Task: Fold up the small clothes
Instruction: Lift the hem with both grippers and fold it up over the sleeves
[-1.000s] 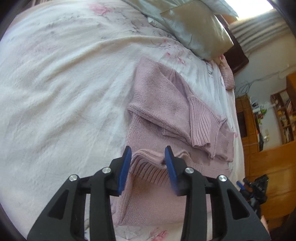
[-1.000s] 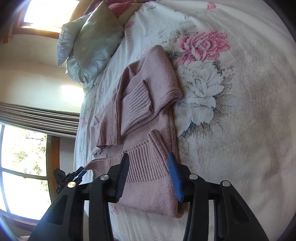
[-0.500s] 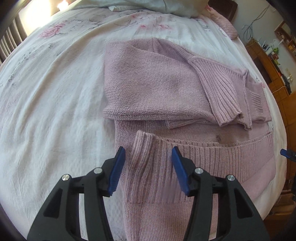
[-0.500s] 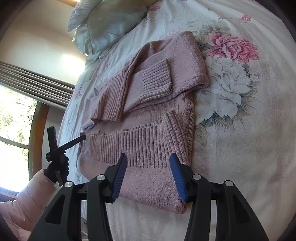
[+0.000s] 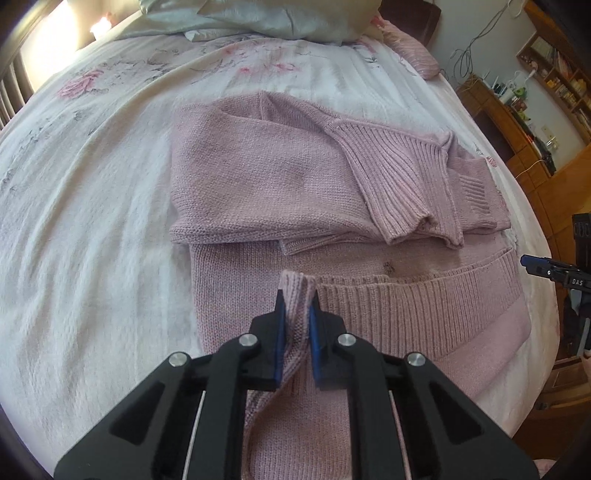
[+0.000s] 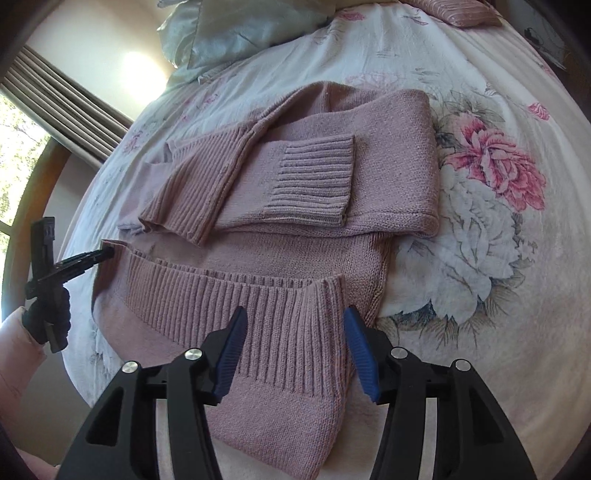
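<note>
- A bed with a white floral-print bedspread (image 5: 92, 206) fills both views, grey-green satin pillows (image 5: 266, 18) along the top edge.
- The dusty-pink knitted sweater (image 5: 266, 177) lies mid-frame, sleeves folded across its body.
- The left gripper (image 5: 295, 310), low centre in the left view, is clamped on the sweater's ribbed hem corner.
- The right gripper (image 6: 293, 326), low centre in the right view, is spread wide astride the hem's opposite corner.

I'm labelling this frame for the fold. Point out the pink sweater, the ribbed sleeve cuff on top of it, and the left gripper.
pink sweater (image 5: 258, 177): left wrist view, on its folded body panel.
ribbed sleeve cuff (image 6: 314, 181): right wrist view, middle of the ribbing.
left gripper (image 5: 295, 310): left wrist view, between its fingertips, shut on the hem.
</note>
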The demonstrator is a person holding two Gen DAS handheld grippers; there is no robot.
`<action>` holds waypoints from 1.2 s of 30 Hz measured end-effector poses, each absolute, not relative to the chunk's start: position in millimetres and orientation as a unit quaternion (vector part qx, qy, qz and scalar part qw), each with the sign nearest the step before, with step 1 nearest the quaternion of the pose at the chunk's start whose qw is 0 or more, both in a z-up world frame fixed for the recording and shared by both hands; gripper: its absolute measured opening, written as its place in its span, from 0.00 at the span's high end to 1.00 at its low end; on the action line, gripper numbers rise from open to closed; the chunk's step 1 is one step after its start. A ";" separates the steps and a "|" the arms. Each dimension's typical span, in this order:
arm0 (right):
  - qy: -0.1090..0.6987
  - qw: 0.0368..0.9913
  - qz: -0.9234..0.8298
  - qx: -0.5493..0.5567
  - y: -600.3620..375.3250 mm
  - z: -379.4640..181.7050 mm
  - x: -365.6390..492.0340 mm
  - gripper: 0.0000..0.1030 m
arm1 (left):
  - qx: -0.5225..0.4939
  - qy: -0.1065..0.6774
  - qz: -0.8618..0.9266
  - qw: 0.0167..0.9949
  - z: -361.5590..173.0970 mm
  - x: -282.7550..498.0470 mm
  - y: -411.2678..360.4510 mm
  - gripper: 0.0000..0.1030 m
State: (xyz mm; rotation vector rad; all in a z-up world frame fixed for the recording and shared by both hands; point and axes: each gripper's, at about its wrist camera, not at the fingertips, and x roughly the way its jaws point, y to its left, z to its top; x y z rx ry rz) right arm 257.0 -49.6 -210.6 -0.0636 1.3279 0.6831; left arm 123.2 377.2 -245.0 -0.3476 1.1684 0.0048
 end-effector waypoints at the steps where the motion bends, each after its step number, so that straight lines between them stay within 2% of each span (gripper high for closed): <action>1: 0.608 0.732 0.305 -0.038 -46.6 -216.0 259.5 0.47 | -0.165 0.553 0.007 0.817 -248.7 125.5 378.7 0.90; 3: 0.615 0.728 0.300 -0.051 -42.7 -225.7 262.8 0.47 | -0.168 0.563 0.014 0.809 -255.4 131.0 380.5 0.86; 4: 0.619 0.725 0.299 -0.054 -41.1 -230.0 264.0 0.48 | -0.166 0.568 0.019 0.806 -258.7 133.4 380.7 0.79; 5: 0.620 0.721 0.305 -0.054 -39.5 -232.1 263.3 0.56 | -0.164 0.572 0.021 0.803 -261.7 135.5 380.2 0.74; 6: 0.619 0.717 0.314 -0.055 -37.5 -232.5 261.1 0.60 | -0.162 0.575 0.023 0.801 -263.5 137.3 379.2 0.74; 9: 0.610 0.716 0.328 -0.087 -30.5 -229.6 250.8 0.84 | -0.157 0.576 0.024 0.802 -263.2 137.7 377.2 0.77; 10: 0.607 0.716 0.332 -0.092 -29.6 -226.8 247.2 0.87 | -0.154 0.575 0.023 0.804 -261.6 136.3 376.7 0.86; 11: 0.603 0.718 0.335 -0.091 -29.8 -223.4 243.9 0.88 | -0.148 0.571 0.025 0.807 -258.7 134.3 376.5 0.91; 25: 0.558 0.748 0.359 0.034 -81.7 -162.2 213.9 0.91 | -0.175 0.467 -0.004 0.867 -180.9 72.4 365.1 0.92; 36: 0.503 0.781 0.365 0.067 -79.1 -101.6 259.5 0.91 | -0.179 0.391 -0.012 0.903 -120.6 126.9 383.7 0.92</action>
